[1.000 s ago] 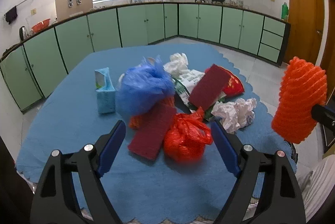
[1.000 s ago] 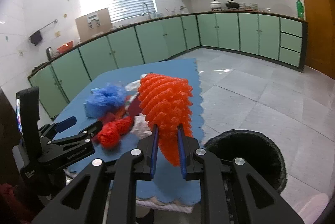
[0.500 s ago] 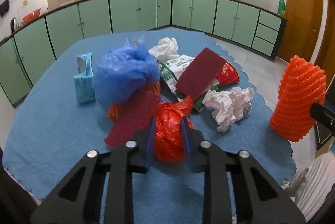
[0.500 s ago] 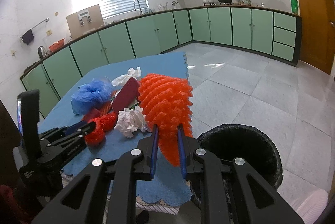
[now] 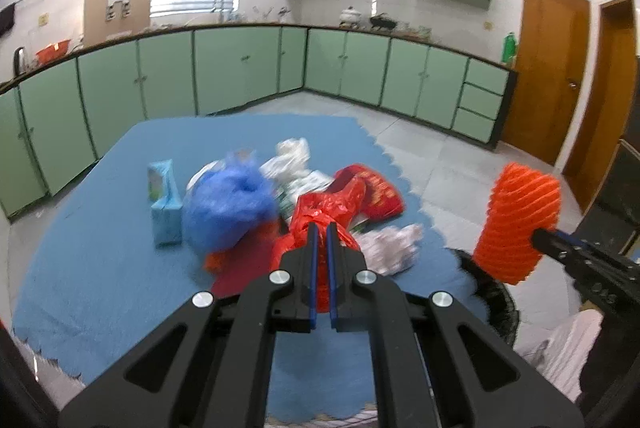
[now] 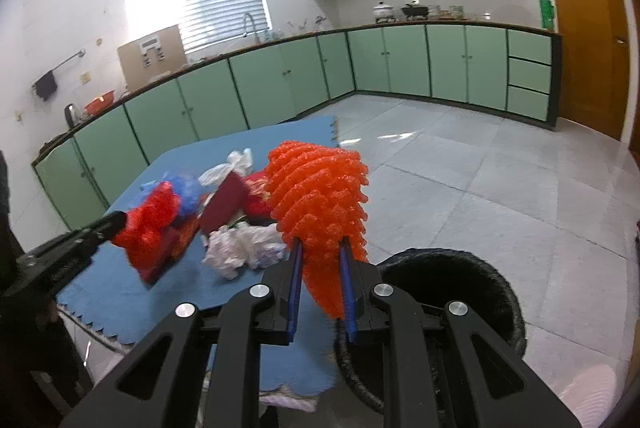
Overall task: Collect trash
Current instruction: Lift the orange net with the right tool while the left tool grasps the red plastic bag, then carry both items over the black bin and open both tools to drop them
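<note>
Showing only in right view: black bin (image 6: 500, 292) mouth, whole
Left gripper (image 5: 321, 228): clenched on red bag (image 5: 320, 212), apparently lifted
Right gripper (image 6: 322, 256): grasping orange foam net (image 6: 320, 196)

Bright window glare, blurred trash, fisheye edges

We see that the left gripper (image 5: 321, 228), wide open a second ago, has just closed its jaws on the red plastic bag (image 5: 316, 218) and lifted it off the blue table mat (image 5: 100, 268). The right gripper (image 6: 320, 248) has carried its orange foam net (image 6: 320, 196) sideways, closer to the black bin (image 6: 500, 292).
</note>
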The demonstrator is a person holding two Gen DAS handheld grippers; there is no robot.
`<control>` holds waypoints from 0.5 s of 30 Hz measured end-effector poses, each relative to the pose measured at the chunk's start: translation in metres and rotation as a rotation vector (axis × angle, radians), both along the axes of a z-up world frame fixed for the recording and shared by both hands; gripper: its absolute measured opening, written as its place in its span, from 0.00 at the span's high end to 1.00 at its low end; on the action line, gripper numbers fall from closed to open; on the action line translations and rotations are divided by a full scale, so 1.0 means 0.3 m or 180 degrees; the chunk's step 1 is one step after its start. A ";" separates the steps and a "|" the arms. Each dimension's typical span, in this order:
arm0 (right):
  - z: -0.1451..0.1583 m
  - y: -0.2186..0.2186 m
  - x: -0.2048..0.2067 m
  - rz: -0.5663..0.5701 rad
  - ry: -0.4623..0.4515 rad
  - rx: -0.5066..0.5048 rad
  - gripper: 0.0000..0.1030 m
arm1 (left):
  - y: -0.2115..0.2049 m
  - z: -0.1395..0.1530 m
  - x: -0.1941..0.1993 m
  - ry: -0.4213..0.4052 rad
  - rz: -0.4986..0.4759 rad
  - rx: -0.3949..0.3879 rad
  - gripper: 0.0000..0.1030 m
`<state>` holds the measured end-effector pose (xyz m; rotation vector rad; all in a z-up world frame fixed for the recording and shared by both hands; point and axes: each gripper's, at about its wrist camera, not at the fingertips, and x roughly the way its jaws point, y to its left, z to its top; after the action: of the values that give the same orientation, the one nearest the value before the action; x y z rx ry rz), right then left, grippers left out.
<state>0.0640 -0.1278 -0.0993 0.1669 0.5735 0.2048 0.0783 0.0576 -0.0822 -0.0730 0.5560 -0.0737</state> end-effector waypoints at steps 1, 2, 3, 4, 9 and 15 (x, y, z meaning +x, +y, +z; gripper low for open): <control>0.002 -0.014 -0.001 -0.0034 -0.0008 -0.0006 0.83 | -0.018 0.011 0.005 -0.0023 -0.0065 -0.0013 0.97; 0.003 -0.038 0.000 -0.0086 -0.0020 -0.0022 0.83 | -0.036 0.022 0.009 -0.0042 -0.0130 -0.0031 0.97; 0.003 -0.057 -0.001 -0.0132 -0.0025 -0.0036 0.83 | -0.057 0.028 0.017 -0.0049 -0.0205 -0.0050 0.97; 0.002 -0.073 0.000 -0.0166 -0.0024 -0.0044 0.83 | -0.081 0.030 0.025 -0.0051 -0.0282 -0.0062 0.97; -0.014 -0.188 0.017 -0.0405 0.0023 -0.0056 0.83 | -0.226 0.024 0.075 -0.0048 -0.0689 -0.0135 0.97; -0.057 -0.298 0.054 -0.0640 0.0106 -0.0094 0.83 | -0.410 -0.029 0.164 0.0030 -0.1102 -0.0200 0.97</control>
<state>0.0802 -0.2172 -0.1164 0.1983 0.5885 -0.0015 0.1275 -0.0653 -0.0908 -0.0376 0.5714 -0.4283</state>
